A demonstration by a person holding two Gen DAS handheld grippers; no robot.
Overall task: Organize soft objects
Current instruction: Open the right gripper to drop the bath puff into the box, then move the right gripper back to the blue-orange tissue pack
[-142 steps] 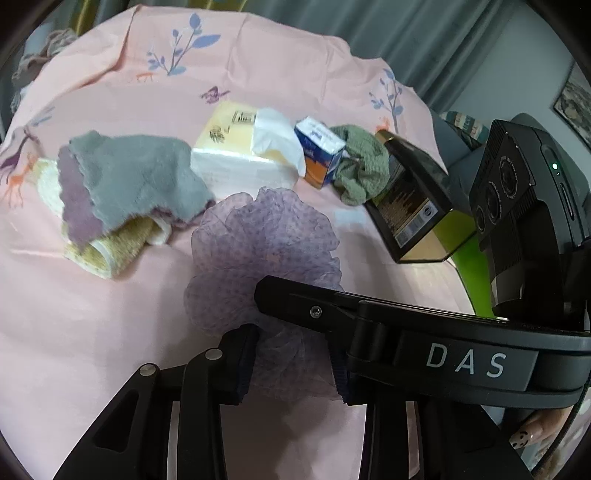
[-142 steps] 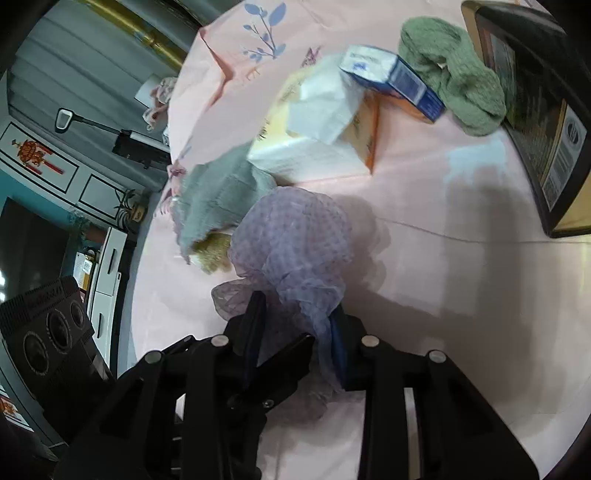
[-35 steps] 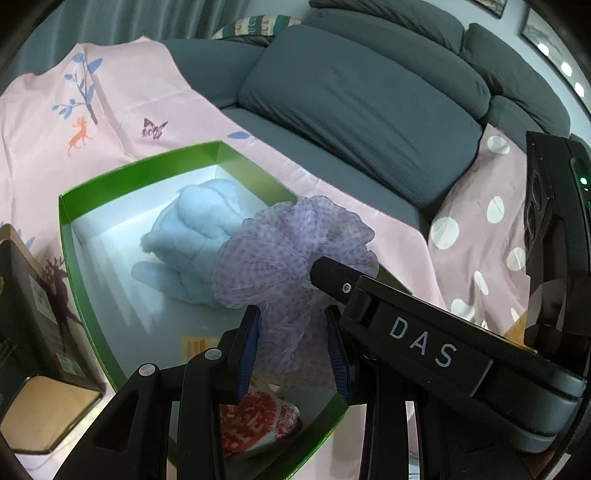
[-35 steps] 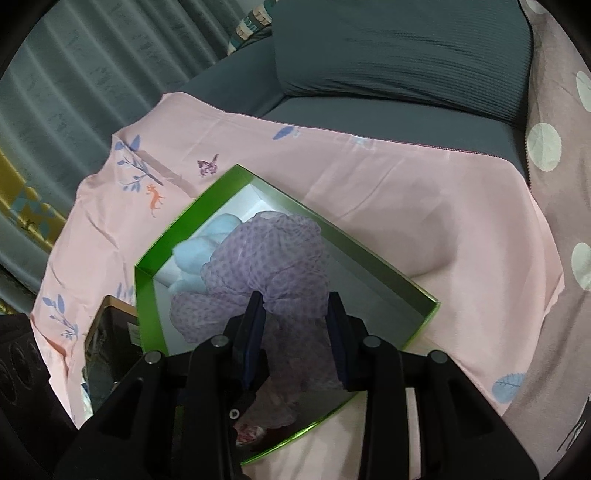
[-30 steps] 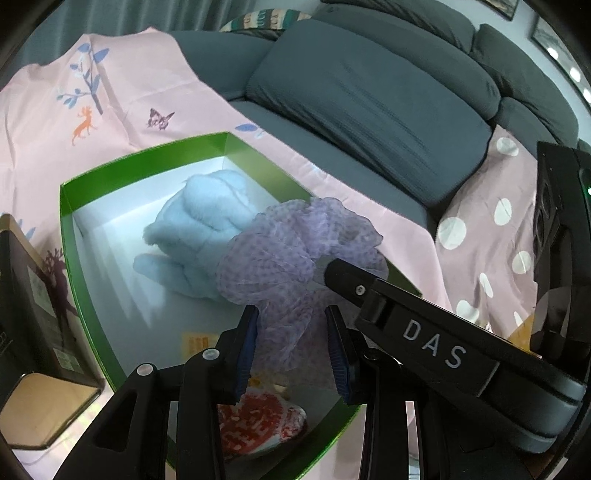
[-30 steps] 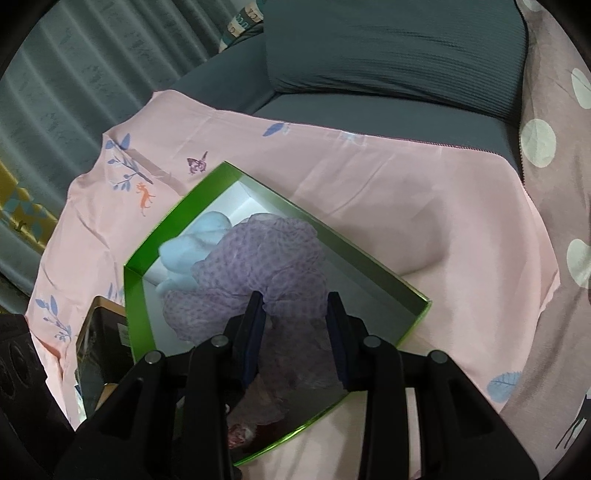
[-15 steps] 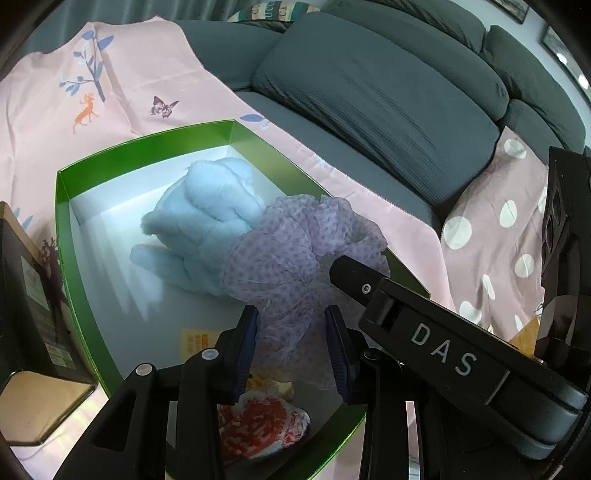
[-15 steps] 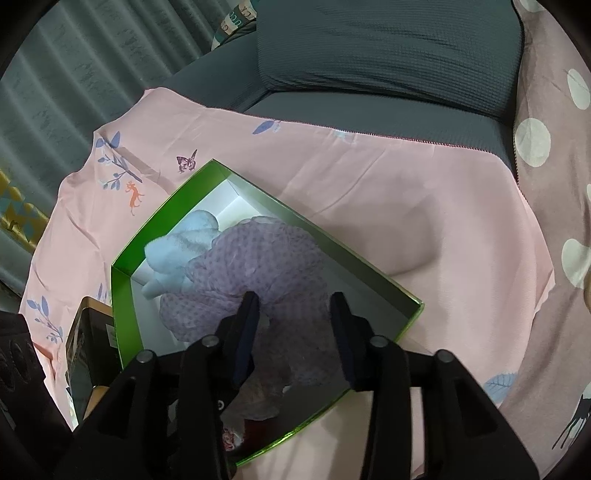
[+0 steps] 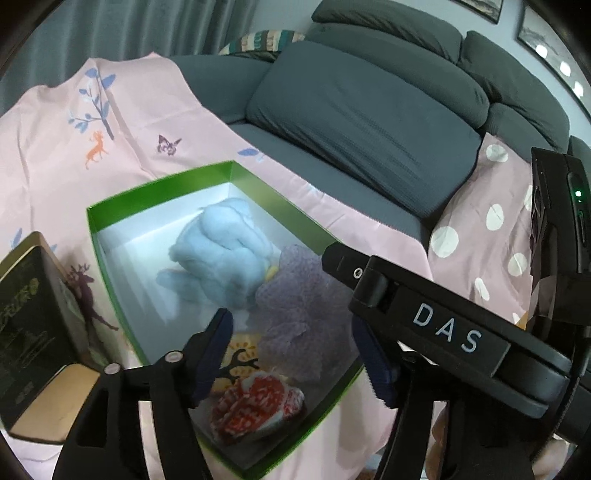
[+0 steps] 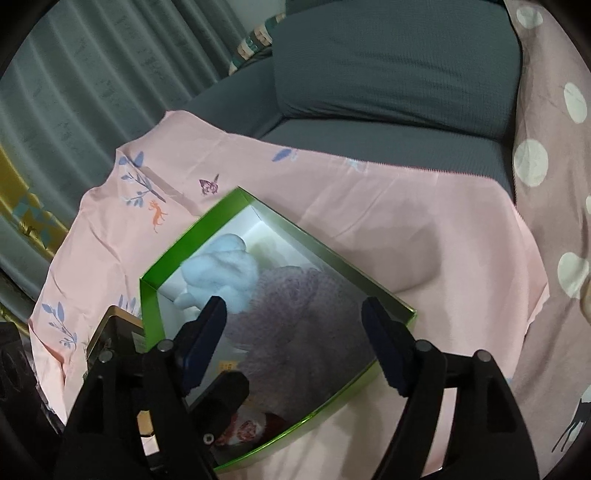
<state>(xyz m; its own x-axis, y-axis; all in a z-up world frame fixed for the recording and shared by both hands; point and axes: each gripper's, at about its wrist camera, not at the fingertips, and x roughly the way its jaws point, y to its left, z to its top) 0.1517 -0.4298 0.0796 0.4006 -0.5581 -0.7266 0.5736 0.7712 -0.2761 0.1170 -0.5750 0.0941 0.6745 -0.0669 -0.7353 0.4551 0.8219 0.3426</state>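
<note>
Below both my tongs, left tongs [image 9: 291, 354] and right tongs [image 10: 295, 339] spreading, the purple mesh pouf [image 9: 299, 314] has dropped free into the green box [image 9: 155, 192]; one item sorted.

This is a home living room. A large grey-blue sofa [image 9: 369, 122] with deep back cushions fills the far side of both views, and a striped cushion [image 9: 266, 38] sits at its far left end. Long grey-green curtains [image 10: 92, 81] hang in pleats behind it on the left. Framed pictures [image 9: 480, 7] hang on the wall at the far right. A pink sheet [image 9: 55, 147] printed with trees, a deer and a butterfly is spread in the near part, and a dusty-pink blanket with white polka dots [image 10: 546, 147] is draped over the sofa at the right. A green box [image 9: 162, 181] of soft household items rests on the sheet.
</note>
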